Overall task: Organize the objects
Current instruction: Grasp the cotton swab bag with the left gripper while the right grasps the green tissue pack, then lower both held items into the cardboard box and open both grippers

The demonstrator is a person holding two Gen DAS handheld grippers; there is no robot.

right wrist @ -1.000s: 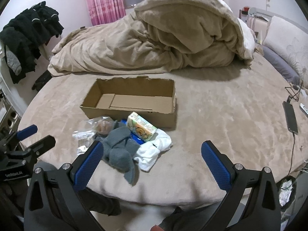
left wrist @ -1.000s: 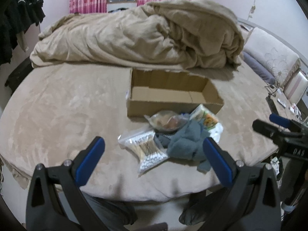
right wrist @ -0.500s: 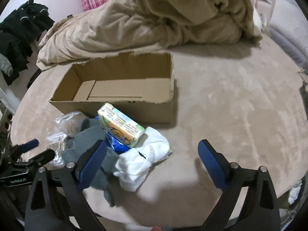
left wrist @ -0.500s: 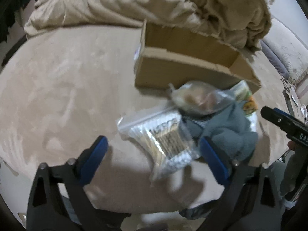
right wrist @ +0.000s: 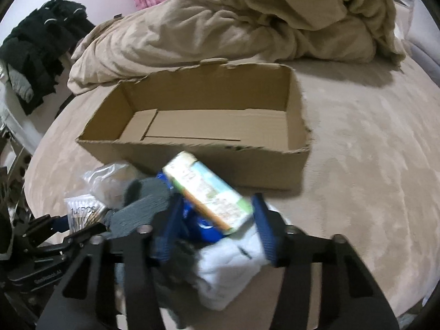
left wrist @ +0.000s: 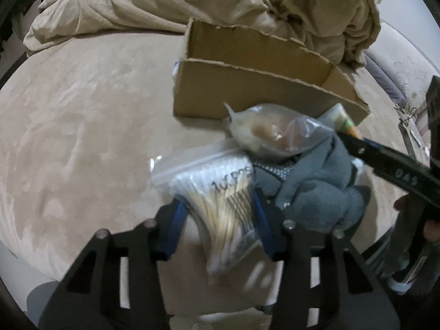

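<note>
L: my left gripper (left wrist: 217, 220) pinches the swab bag (left wrist: 220, 192), lower centre | R: my right gripper (right wrist: 217, 222), jaws just closing, clamps the carton (right wrist: 206, 189) (long axis slanting lower right) | box (right wrist: 209, 165) lies straight above both, open side up.

Left wrist view looked steeply down along its fingers, close over the pile; right wrist view did likewise from the opposite side. Both shared the cardboard box (left wrist: 247, 93) (right wrist: 192, 148) and duvet (left wrist: 192, 2) (right wrist: 247, 22) beyond.
</note>
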